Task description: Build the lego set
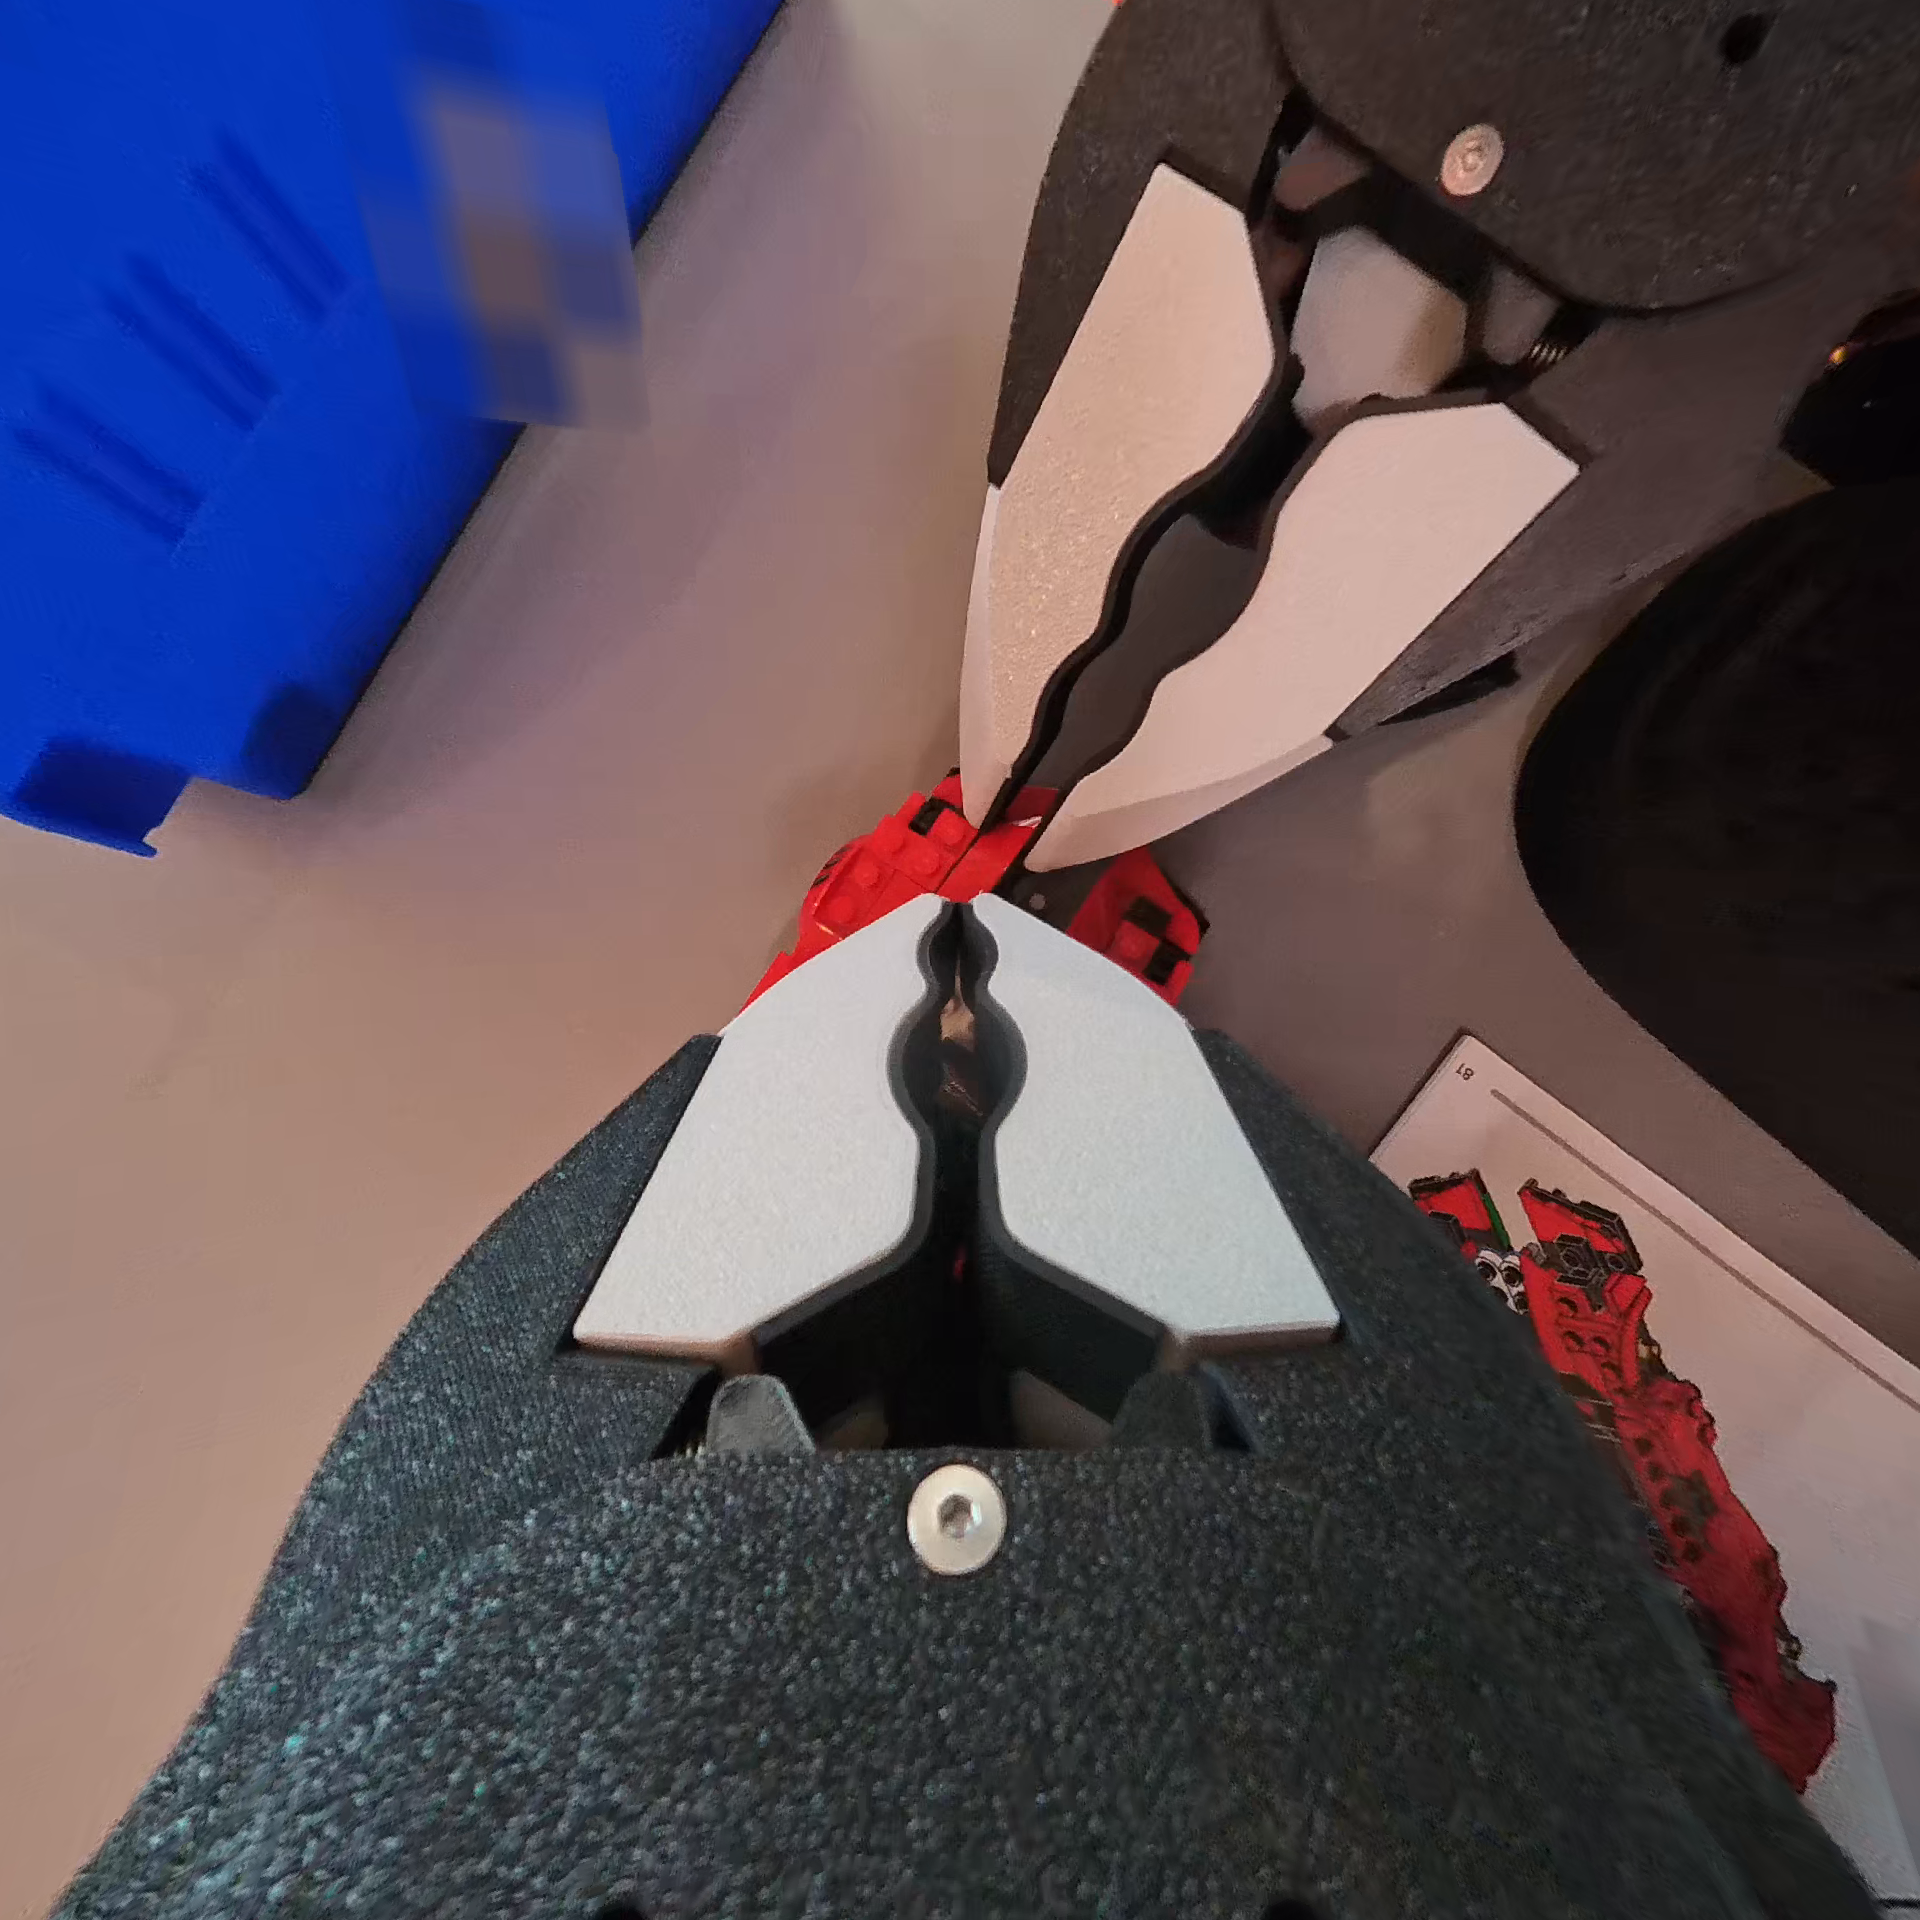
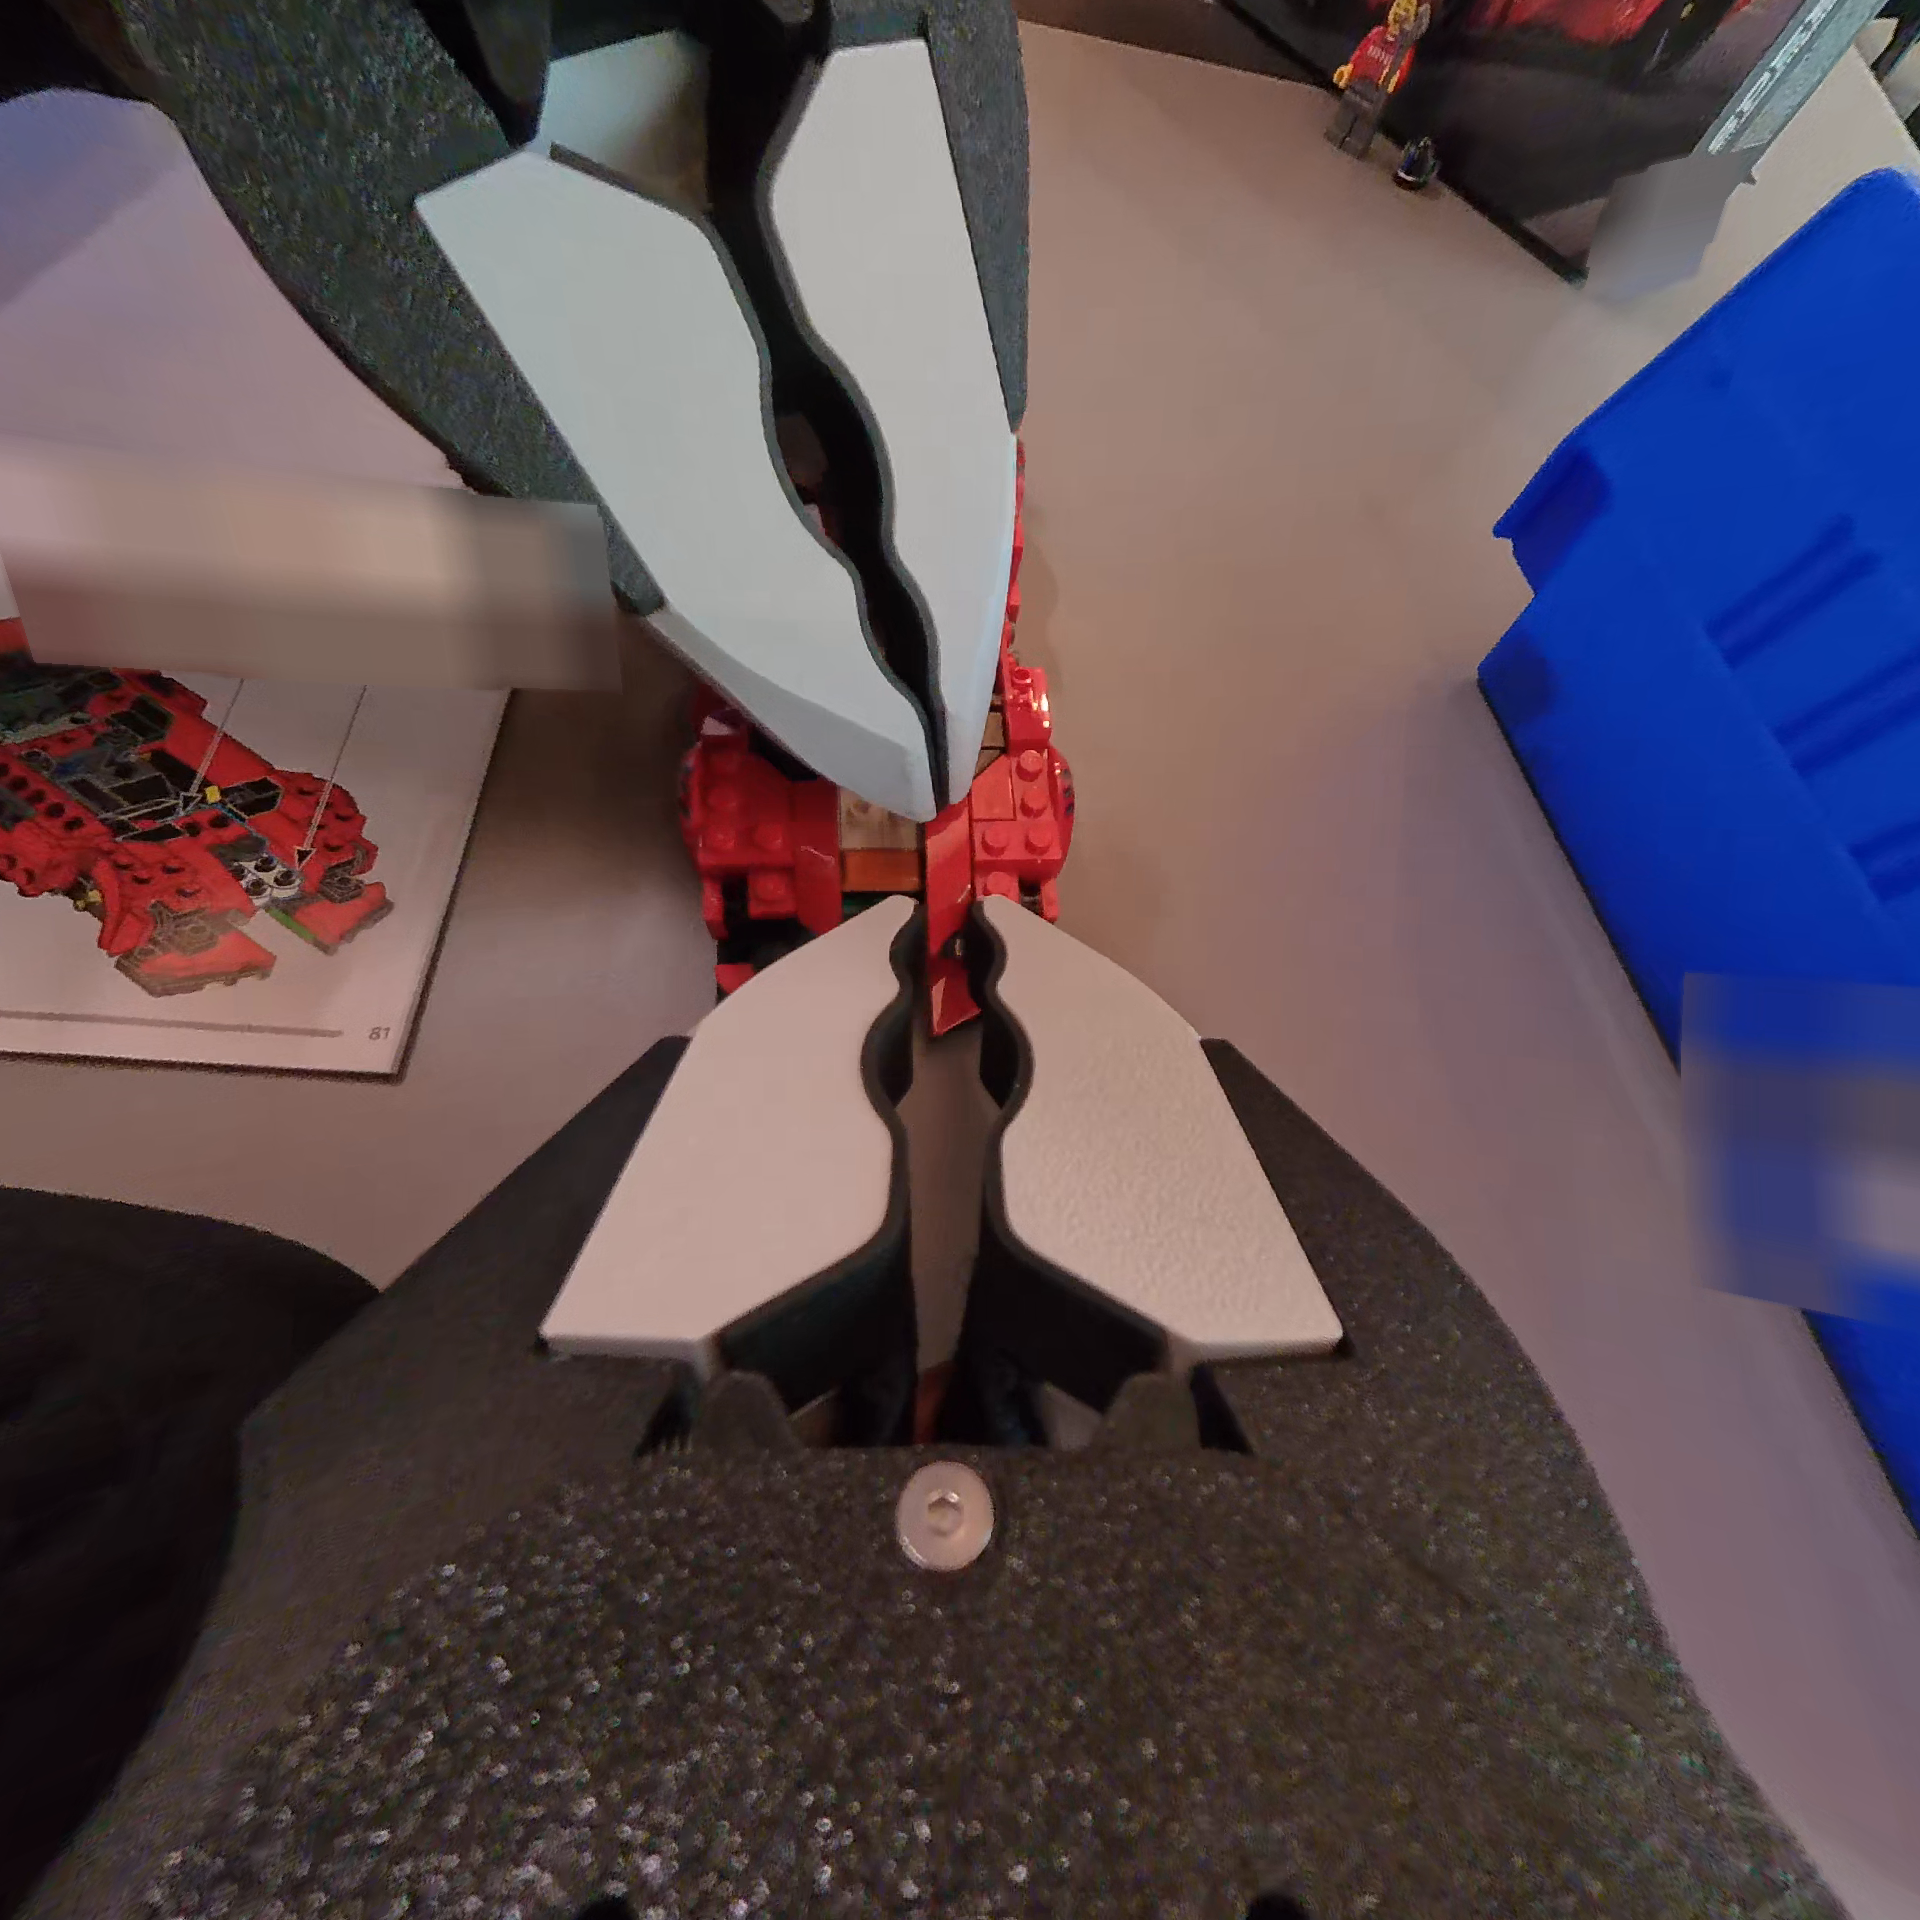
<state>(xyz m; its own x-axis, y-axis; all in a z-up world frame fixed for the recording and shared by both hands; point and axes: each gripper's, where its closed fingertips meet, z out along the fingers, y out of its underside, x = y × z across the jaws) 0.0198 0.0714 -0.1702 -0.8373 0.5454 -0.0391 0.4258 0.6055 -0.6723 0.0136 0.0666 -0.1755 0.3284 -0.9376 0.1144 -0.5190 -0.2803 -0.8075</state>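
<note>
Only the right wrist view shows the right gripper (image 2: 948,914) pinching a glossy red panel piece (image 2: 951,977) of the studded red lego model (image 2: 758,842) on the table (image 2: 1247,623). The left gripper (image 1: 956,909) (tips together at the model's top) seems closed on nothing, though its grip is hidden.

The pale table (image 2: 1299,623) carries a red lego model (image 2: 769,842) near its middle. An open instruction booklet (image 2: 260,935) lies on one side of the model and a blue bin (image 2: 1714,623) on the other. A minifigure (image 2: 1371,73) stands by a dark box (image 2: 1621,114) at the far edge.
</note>
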